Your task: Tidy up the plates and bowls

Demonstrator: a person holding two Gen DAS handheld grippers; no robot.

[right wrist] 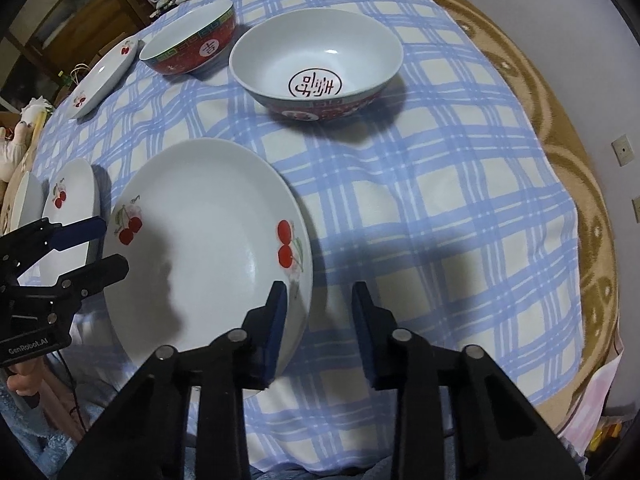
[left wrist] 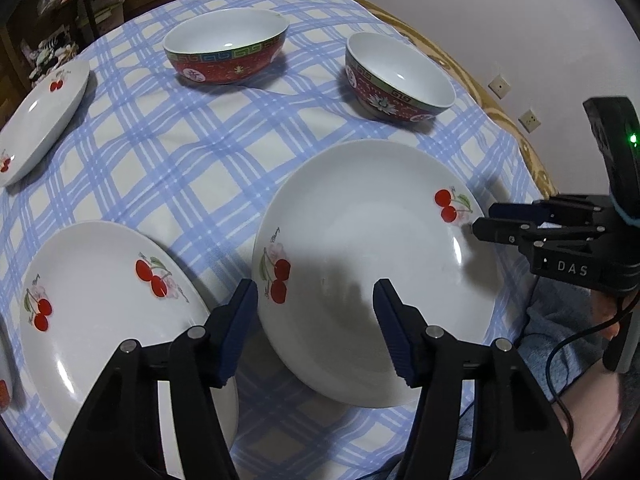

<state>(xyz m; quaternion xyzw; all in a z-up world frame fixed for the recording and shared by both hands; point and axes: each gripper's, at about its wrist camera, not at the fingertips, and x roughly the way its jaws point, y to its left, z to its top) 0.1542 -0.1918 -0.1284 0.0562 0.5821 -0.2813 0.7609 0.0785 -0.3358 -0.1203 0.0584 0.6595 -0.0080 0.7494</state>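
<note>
A large white cherry-print plate (left wrist: pixel 372 264) (right wrist: pixel 208 240) lies on the blue checked tablecloth (left wrist: pixel 192 168) between both grippers. My left gripper (left wrist: pixel 316 320) (right wrist: pixel 116 248) straddles its left rim, one pad outside and one over the plate's inside, with a wide gap and no pad pressing. My right gripper (right wrist: pixel 320 320) (left wrist: pixel 482 222) straddles the right rim. Its inner pad is close over the plate's inside and its outer pad stands clear of the rim, so it is open. Two red-patterned bowls (left wrist: pixel 226 46) (left wrist: pixel 400 80) stand upright beyond the plate.
More cherry plates: one close at the left (left wrist: pixel 112 312) (right wrist: pixel 72 200), one at the far left (left wrist: pixel 44 120) (right wrist: pixel 104 76), and an edge of a third (right wrist: pixel 26 200). A brown blanket (right wrist: pixel 560 128) borders the table on the right. A person's hand (left wrist: pixel 608 320) holds the right gripper.
</note>
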